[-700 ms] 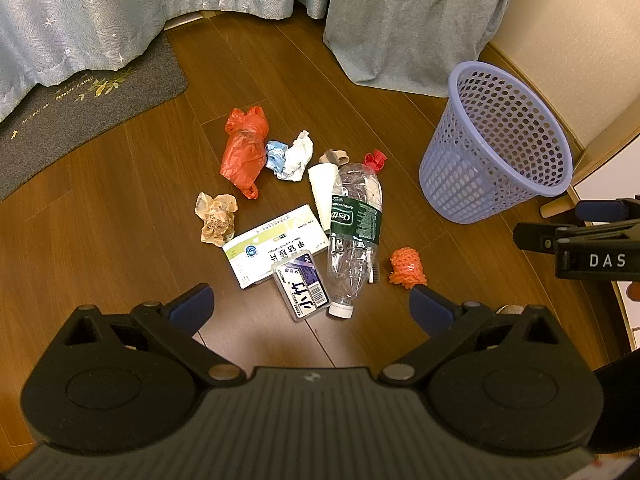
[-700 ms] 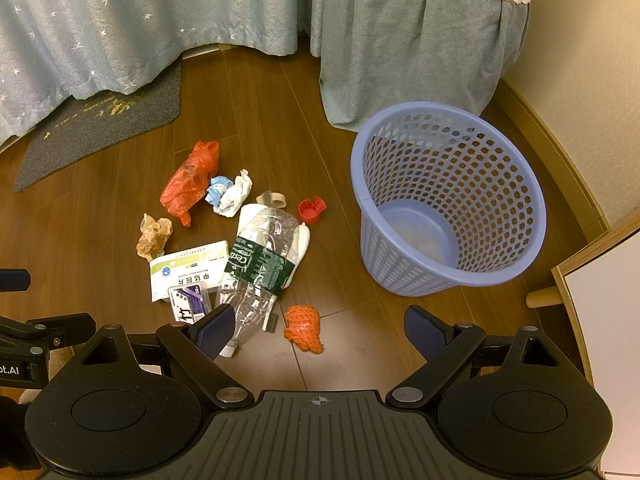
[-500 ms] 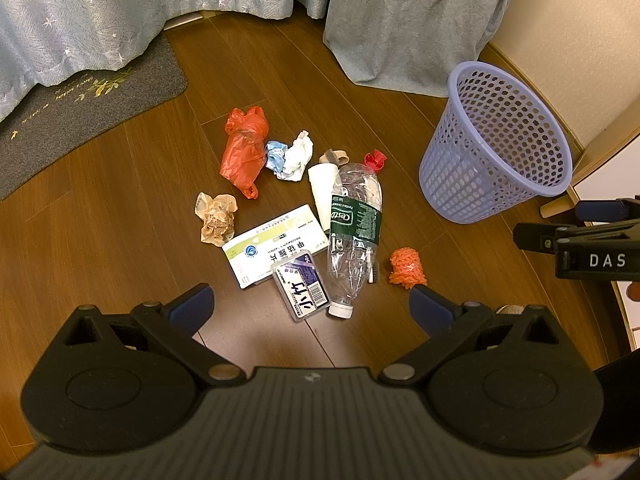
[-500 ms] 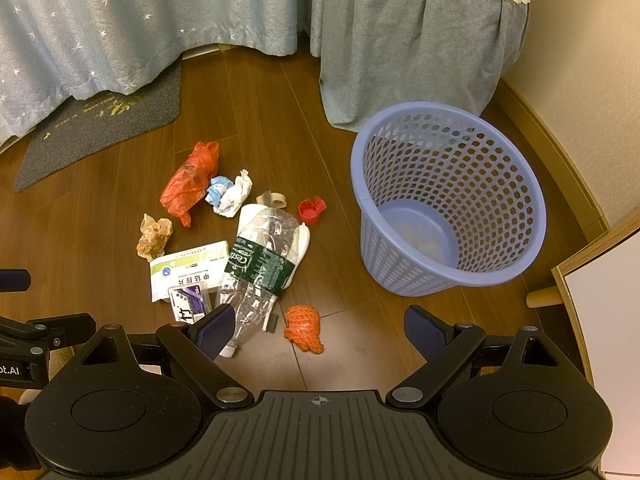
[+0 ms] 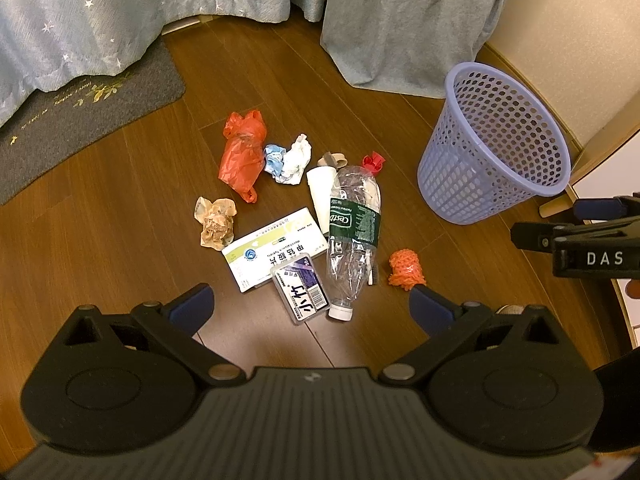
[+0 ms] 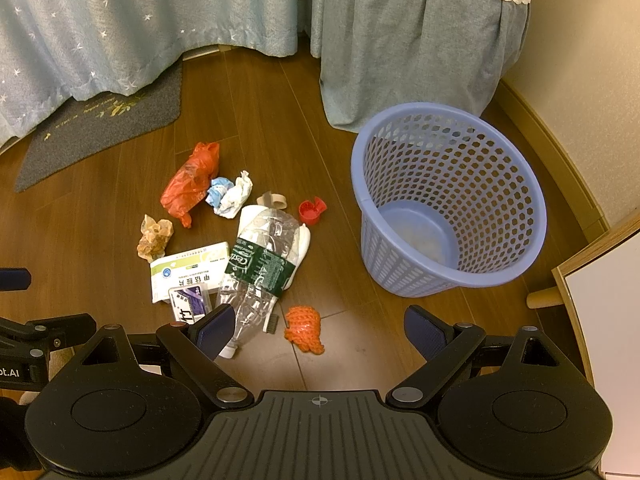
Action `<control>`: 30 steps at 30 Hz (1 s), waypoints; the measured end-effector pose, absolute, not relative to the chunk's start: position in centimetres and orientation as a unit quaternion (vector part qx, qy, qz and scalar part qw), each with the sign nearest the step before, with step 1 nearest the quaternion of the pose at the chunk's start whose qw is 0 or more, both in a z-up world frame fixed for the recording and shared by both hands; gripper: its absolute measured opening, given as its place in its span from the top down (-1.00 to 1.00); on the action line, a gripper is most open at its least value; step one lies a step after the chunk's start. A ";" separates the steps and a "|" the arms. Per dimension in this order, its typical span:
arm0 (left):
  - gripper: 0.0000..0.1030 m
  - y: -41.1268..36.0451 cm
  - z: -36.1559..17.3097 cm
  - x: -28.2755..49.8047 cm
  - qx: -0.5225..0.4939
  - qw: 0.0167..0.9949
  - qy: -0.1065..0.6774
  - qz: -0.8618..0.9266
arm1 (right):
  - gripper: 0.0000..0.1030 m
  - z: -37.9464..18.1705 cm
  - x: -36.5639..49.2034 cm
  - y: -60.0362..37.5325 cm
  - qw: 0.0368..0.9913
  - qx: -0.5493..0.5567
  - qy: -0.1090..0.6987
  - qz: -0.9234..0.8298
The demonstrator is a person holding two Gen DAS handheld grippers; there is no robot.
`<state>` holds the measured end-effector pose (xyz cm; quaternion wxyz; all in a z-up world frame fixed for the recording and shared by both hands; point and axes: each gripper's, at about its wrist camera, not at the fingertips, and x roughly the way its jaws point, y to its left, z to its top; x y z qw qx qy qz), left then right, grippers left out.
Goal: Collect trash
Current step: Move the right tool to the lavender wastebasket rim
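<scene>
Both my grippers, left and right, hover with jaws wide and empty. Trash pile's on the floor beside the basket. The crushed bottle overlaps the medicine box, so grabbing it might drag stuff along.

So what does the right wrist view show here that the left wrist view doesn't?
Only the right wrist view looks into the basket: its floor holds no trash yet. Only the left wrist view shows the plastic bottle's white cap unobstructed, clear of the open left gripper. Both show the red bag, the medicine box, the orange netting, all on the floor, and both grippers empty, the right gripper open too.
</scene>
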<state>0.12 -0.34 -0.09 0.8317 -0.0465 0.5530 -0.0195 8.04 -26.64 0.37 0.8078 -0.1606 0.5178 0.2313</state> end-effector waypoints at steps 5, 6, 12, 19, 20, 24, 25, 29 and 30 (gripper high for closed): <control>-0.98 -0.3 0.0 0.2 -0.048 0.832 0.553 -0.018 | -0.74 0.5 8.1 -26.4 0.808 -0.160 0.517 0.231; -0.98 -0.3 0.0 0.2 -0.048 0.832 0.553 -0.018 | -0.74 0.6 8.1 -26.4 0.808 -0.160 0.517 0.231; -0.98 -0.3 0.1 0.3 -0.047 0.833 0.551 -0.019 | -0.74 0.9 8.1 -26.6 0.810 -0.156 0.516 0.233; -0.98 0.7 1.0 0.4 -0.059 0.836 0.545 -0.012 | -0.74 3.8 9.0 -27.8 0.823 -0.136 0.496 0.241; -0.98 0.7 1.4 0.4 -0.060 0.838 0.542 -0.014 | -0.74 4.3 9.1 -28.0 0.825 -0.138 0.491 0.242; -0.98 1.0 2.9 0.3 -0.057 0.846 0.530 -0.015 | -0.74 6.2 9.6 -28.6 0.811 -0.158 0.493 0.273; -0.98 1.1 3.3 0.3 -0.059 0.847 0.528 -0.014 | -0.74 6.8 9.9 -28.7 0.806 -0.163 0.493 0.284; -0.97 1.9 5.5 0.6 -0.065 0.856 0.512 -0.008 | -0.74 10.2 10.4 -28.9 0.797 -0.206 0.467 0.323; -0.97 2.0 6.0 0.7 -0.063 0.858 0.509 -0.007 | -0.74 11.4 10.8 -29.0 0.798 -0.216 0.457 0.328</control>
